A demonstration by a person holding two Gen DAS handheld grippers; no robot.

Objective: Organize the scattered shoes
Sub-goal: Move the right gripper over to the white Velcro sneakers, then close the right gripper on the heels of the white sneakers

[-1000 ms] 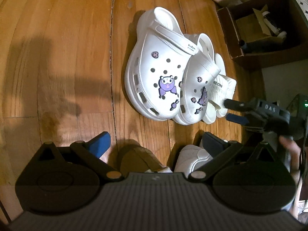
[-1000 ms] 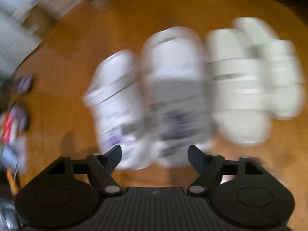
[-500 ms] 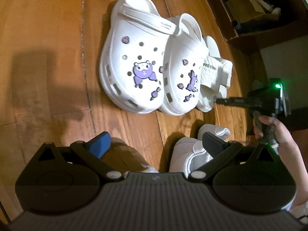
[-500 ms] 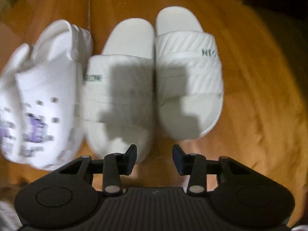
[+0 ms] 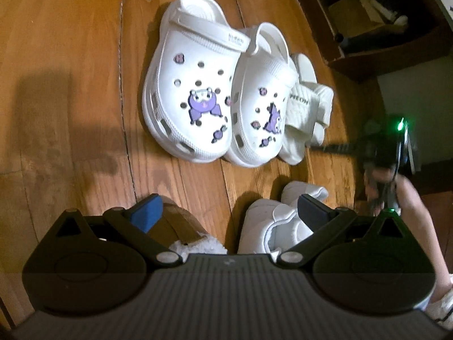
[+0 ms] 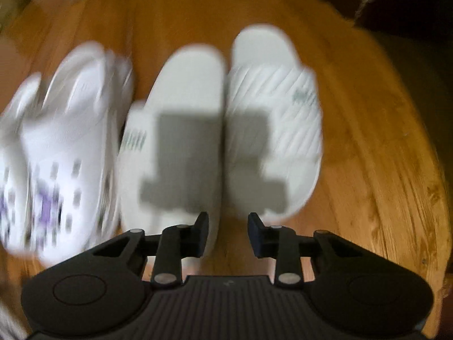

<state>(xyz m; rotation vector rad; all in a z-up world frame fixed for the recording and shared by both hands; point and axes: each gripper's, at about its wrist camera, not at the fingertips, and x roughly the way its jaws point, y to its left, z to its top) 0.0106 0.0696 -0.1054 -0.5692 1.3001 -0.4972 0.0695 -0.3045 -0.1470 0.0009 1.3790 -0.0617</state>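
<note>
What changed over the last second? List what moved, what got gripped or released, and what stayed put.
The right gripper swung from over the charm clogs to over the white slides and came down close above them. Its jaws have just been closing, now a narrow gap with nothing between them. Nothing was gripped or released. The left gripper stays wide open; clogs and slides lie in the same row.

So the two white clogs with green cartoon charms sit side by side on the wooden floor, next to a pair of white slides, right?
Nearly. The charms are purple, not green. The left wrist view shows a purple cartoon figure on each of the white clogs, which do sit side by side on the wooden floor, with the white slides next to them.
</note>
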